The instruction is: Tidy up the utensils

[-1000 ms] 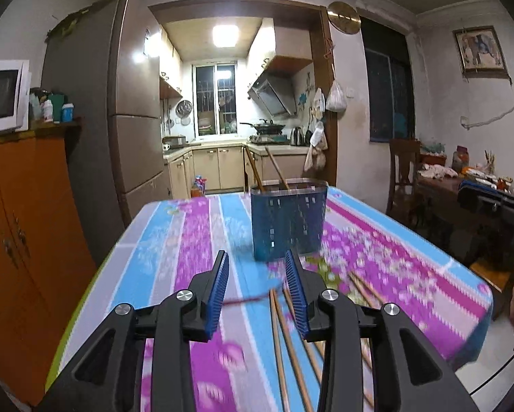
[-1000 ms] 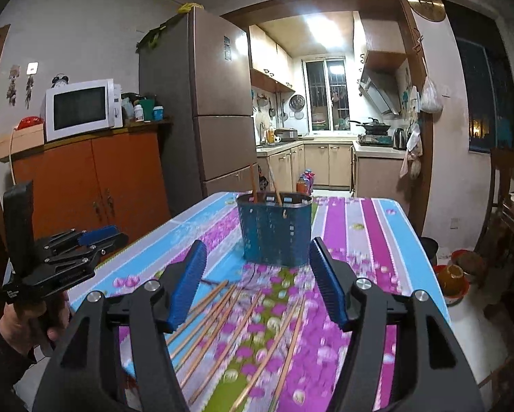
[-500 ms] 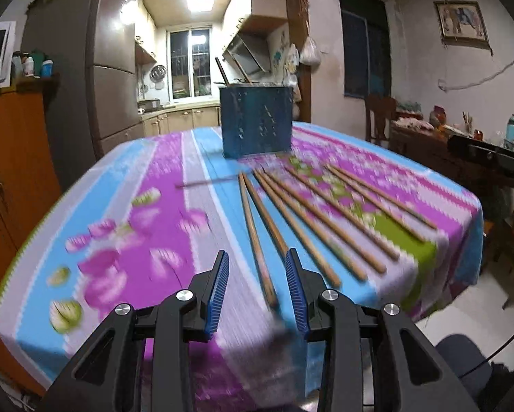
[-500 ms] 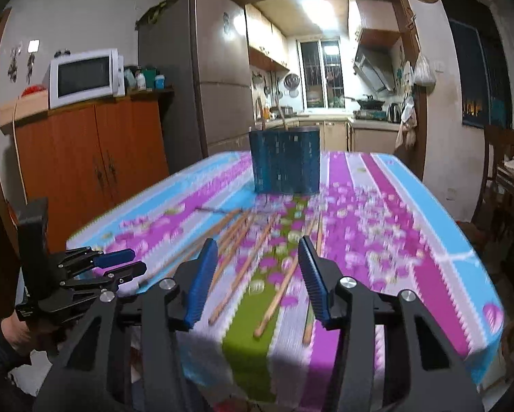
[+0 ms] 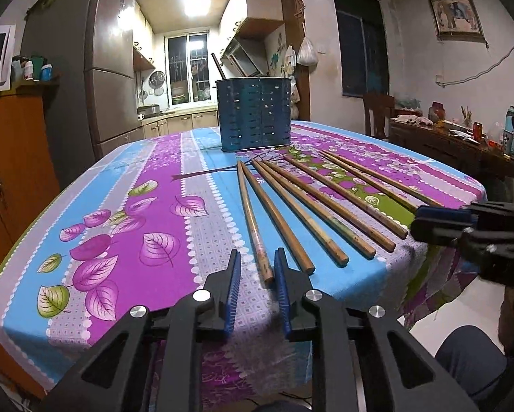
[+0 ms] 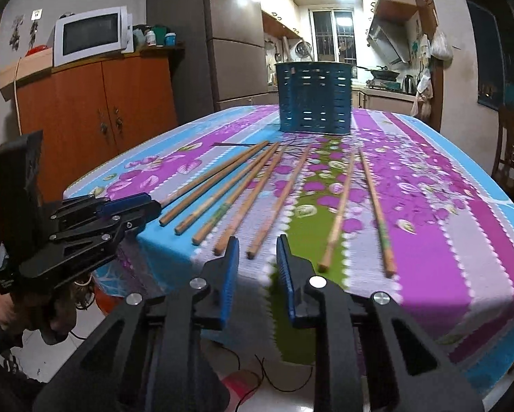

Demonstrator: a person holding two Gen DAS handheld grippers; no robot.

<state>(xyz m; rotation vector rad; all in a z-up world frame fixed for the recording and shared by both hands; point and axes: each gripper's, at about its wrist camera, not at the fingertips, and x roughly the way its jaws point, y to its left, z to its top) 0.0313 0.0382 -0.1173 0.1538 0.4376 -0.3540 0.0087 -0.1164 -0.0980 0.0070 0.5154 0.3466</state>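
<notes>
Looking at both claws, each is lined up on the near end of a chopstick at the front edge of the worktop (image 5: 95, 206). Left claw (image 5: 256, 267) has just been closing to a narrow gap, with the tip of the leftmost chopstick (image 5: 253, 226) sitting between its pads; can't tell if they actually pinch it yet. Right claw (image 6: 257, 252) has also just been closing and is narrow too, and the butt of another chopstick (image 6: 277, 202) lies just ahead of its tips, not gripped as far as I can see.

Every stick runs lengthwise away from the claws, fanned out toward the blue holder (image 5: 253, 113) standing straight ahead at the far side. So each long axis is roughly in line with the claw pointing at it, which I'd say makes for an end-on grab.

Neighbouring sticks lie close beside each target, so nudging one looks like the main risk. Nothing else blocks the path to the holder.
</notes>
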